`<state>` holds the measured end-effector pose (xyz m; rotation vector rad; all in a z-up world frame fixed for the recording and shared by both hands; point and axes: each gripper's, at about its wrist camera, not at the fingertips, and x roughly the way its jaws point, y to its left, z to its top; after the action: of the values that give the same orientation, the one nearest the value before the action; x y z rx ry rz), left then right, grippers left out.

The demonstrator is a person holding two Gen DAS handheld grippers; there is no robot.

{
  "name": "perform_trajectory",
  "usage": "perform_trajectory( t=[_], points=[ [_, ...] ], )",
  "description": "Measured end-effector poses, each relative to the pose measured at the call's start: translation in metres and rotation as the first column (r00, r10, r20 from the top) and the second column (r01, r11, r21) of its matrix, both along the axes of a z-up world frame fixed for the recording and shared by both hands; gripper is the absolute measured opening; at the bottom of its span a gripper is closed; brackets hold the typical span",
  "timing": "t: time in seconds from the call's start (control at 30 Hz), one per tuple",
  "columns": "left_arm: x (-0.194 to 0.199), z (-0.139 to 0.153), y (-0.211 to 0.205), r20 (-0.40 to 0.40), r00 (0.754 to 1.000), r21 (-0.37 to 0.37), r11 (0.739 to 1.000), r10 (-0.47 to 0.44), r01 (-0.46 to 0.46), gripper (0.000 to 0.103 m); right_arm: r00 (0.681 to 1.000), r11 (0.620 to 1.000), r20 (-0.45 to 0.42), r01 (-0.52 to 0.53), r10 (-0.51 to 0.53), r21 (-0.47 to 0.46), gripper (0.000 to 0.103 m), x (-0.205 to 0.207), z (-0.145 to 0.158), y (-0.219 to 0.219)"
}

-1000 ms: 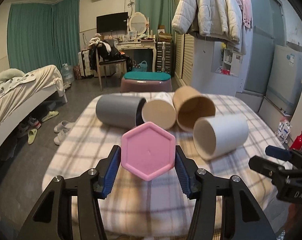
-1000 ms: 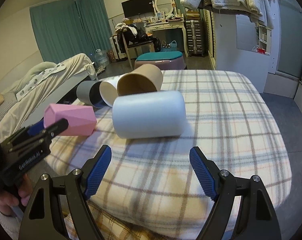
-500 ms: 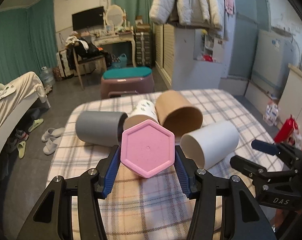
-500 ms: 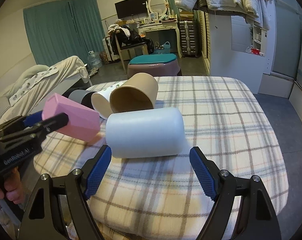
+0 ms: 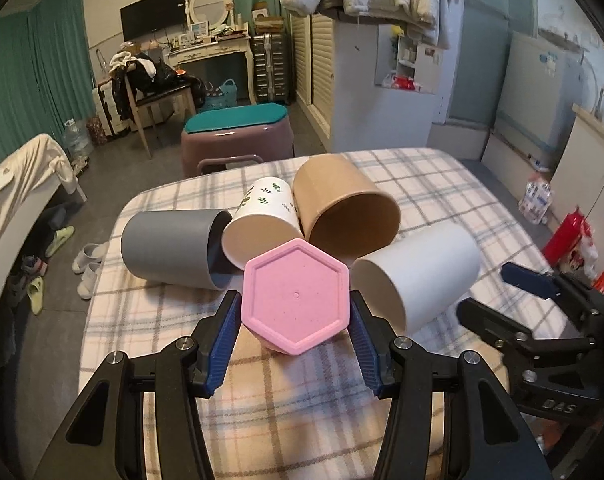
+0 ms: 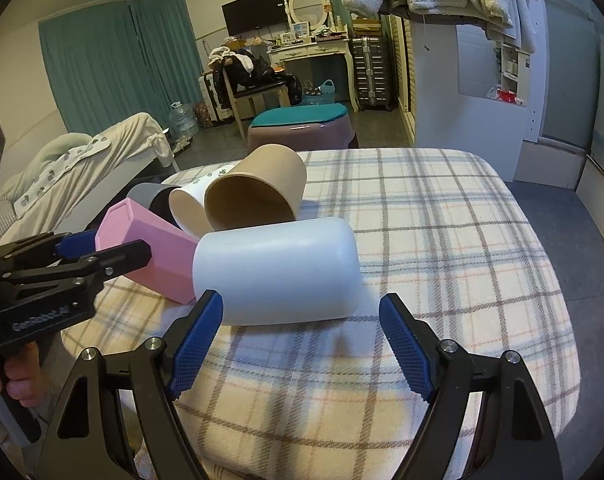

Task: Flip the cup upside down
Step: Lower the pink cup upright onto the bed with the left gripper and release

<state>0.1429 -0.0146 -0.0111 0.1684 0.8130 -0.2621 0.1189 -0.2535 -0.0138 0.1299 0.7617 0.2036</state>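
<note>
In the last second I tilted the pink cup [image 5: 295, 296], clamped by its sides in my left gripper [image 5: 294, 334], so its mouth now dips toward the plaid tablecloth [image 6: 441, 216] and the flip has begun, while my right gripper [image 6: 302, 344] waits with jaws apart before the white cup [image 6: 276, 272].
</note>
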Motion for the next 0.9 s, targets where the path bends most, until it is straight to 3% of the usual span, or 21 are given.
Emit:
perform_trajectory(
  t=[0.2, 0.37, 0.6, 0.9],
  points=[
    [0.008, -0.003, -0.002, 0.038, 0.999, -0.002, 1.0, 0.014, -0.013, 0.056, 1.0, 1.0, 0.002, 0.015, -0.015, 0.007, 0.081, 0.001, 0.001, -0.008],
    [0.003, 0.001, -0.002, 0.078, 0.997, -0.003, 1.0, 0.021, -0.021, 0.073, 1.0, 1.0, 0.007, 0.03, -0.03, 0.006, 0.081, 0.0, 0.002, -0.013],
    [-0.011, 0.025, 0.011, 0.158, 0.986, -0.062, 0.997, 0.044, -0.035, 0.073, 0.997, 0.999, 0.061, 0.048, -0.047, -0.023, 0.081, -0.01, 0.022, -0.013],
    [-0.046, 0.063, 0.045, 0.299, 0.947, -0.183, 0.981, 0.114, -0.061, 0.073, 0.979, 0.996, 0.201, 0.057, -0.043, -0.068, 0.081, -0.034, 0.071, 0.003]
  ],
)
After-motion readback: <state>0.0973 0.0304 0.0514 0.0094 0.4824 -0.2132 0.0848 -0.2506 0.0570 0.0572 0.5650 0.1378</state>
